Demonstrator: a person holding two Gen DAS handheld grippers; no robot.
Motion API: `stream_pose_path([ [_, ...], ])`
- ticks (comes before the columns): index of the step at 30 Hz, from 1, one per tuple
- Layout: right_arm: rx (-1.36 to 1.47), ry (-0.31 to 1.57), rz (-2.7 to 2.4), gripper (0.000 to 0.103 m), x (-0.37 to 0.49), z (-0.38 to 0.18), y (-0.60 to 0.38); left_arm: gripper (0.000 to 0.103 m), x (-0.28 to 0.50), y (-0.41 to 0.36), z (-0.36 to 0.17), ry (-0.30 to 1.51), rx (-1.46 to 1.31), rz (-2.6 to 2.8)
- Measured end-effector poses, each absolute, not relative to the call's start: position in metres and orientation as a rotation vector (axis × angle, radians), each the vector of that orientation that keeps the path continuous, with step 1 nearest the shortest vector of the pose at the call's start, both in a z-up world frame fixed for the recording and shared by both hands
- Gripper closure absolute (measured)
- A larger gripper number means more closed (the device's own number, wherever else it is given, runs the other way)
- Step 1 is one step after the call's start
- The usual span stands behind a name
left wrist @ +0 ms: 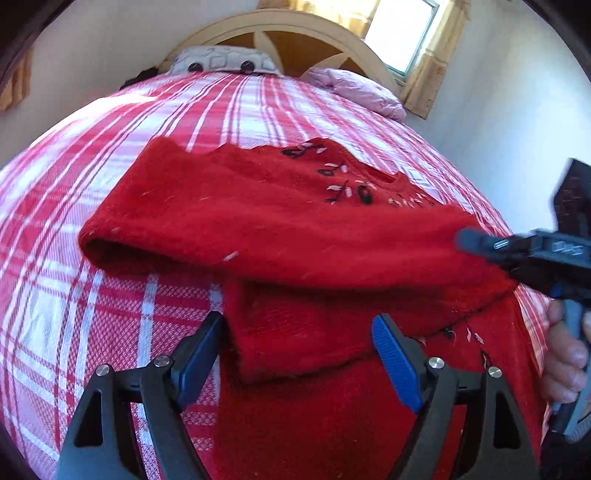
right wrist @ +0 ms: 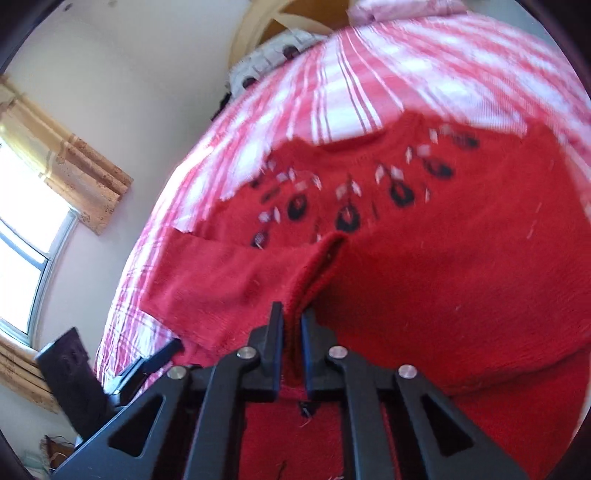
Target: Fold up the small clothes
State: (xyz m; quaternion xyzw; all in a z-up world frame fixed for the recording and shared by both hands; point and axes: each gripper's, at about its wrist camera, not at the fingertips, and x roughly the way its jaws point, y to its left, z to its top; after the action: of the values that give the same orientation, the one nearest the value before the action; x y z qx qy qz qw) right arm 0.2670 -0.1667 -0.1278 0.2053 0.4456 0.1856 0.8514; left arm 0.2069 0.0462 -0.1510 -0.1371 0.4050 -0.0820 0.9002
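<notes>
A red knitted sweater with black and white embroidery near its collar lies on the plaid bedspread, one part folded over the body. My left gripper stands open low over the near edge; a folded flap of the sweater lies between its blue pads, which do not press on it. In the right wrist view my right gripper is shut on a raised ridge of the sweater. In the left wrist view the right gripper comes in from the right over the sweater's edge, held by a hand.
The bed carries a grey patterned pillow and a pink pillow against a wooden headboard. A curtained window is behind it. The bed's right edge drops off near a white wall. The left gripper's body shows at lower left.
</notes>
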Motion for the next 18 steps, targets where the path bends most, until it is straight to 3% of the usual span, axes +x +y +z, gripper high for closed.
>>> stream_pose_path([
  [7, 0.397, 0.82, 0.36, 0.092, 0.249, -0.077, -0.189, 0.021, 0.207, 0.044, -0.151, 0.839, -0.279, -0.166],
  [18, 0.374, 0.835, 0.308, 0.093, 0.234, -0.088, -0.21, 0.021, 0.207, 0.045, -0.15, 0.828, -0.283, -0.167],
])
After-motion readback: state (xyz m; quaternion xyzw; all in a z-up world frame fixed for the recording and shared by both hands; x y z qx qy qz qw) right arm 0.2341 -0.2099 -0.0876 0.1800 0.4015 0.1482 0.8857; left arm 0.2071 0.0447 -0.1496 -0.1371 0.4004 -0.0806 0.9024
